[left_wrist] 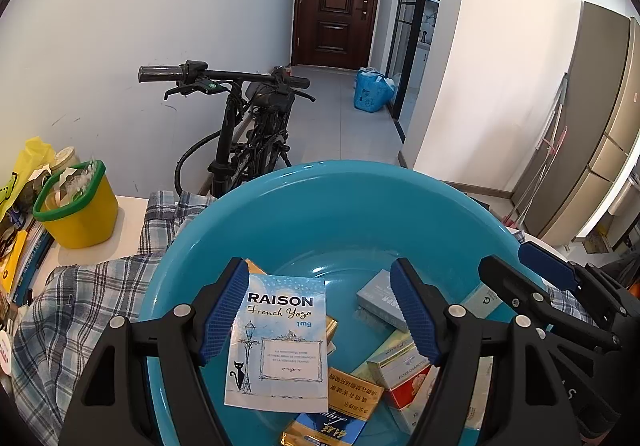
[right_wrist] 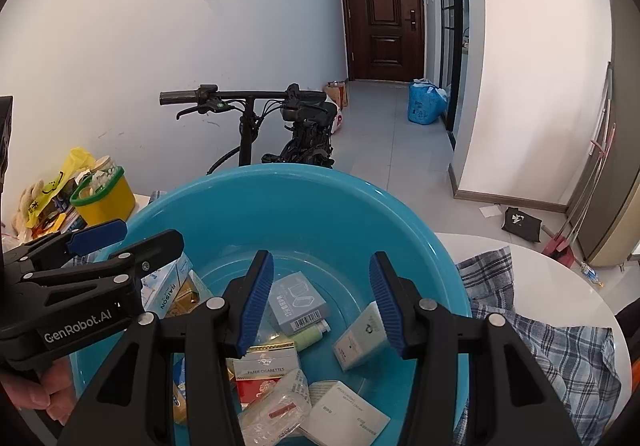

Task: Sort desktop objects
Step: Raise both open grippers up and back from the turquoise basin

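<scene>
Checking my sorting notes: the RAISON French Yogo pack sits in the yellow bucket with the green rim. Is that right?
Not quite. The RAISON French Yogo pack sits in the blue basin, not in the bucket. The yellow bucket with the green rim stands apart, off to the left on the table. The left wrist view shows this.
</scene>
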Tool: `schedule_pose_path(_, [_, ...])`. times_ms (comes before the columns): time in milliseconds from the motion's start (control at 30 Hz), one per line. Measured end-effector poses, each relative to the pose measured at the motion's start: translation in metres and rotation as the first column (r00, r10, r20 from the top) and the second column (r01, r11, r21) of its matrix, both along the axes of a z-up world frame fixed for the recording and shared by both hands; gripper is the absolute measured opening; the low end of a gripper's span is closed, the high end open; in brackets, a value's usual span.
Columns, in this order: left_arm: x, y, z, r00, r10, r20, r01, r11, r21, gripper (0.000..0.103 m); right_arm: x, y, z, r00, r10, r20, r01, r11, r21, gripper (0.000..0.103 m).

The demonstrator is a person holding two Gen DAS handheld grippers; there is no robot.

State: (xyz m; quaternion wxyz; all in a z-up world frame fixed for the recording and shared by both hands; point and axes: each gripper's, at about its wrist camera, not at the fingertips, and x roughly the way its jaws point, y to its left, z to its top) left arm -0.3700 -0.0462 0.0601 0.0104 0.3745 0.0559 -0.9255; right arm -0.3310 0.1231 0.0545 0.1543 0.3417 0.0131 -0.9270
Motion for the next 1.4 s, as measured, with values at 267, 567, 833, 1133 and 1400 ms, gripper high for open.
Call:
schedule_pose_path(267, [0.004, 0.0, 0.006, 0.999, 0.013, -0.036, -0.013, 1.0, -0.018, 0.076, -0.001, 0.009, 0.001, 1.0, -0.024, -0.001, 0.024, 1.0, -0.004, 0.049])
schedule_pose_path(567, [0.022, 0.005, 0.028, 0.981, -0.004, -0.195, -0.012, 0.997, -0.077, 0.076, 0.016, 0.018, 0.03, 0.995, -0.054, -0.087, 0.052, 0.998, -0.022, 0.064])
schedule_pose_path(833, [0.05, 0.007, 0.056, 0.923, -0.021, -0.383, -0.006, 0.998, -0.069, 0.087, 0.025, 0.027, 0.048, 0.986, -0.079, -0.147, 0.074, 0.996, -0.041, 0.064])
schedule_pose_path(1133, [0.065, 0.003, 0.076, 0.89, -0.034, -0.454, 0.007, 0.998, -0.062, 0.093, 0.037, 0.04, 0.069, 0.955, -0.12, -0.27, 0.095, 0.99, -0.104, 0.103])
schedule_pose_path(1400, [0.079, 0.007, 0.087, 0.858, -0.051, -0.51, 0.011, 0.997, -0.081, 0.103, 0.04, 0.047, 0.08, 0.945, -0.15, -0.289, 0.111, 0.983, -0.147, 0.103])
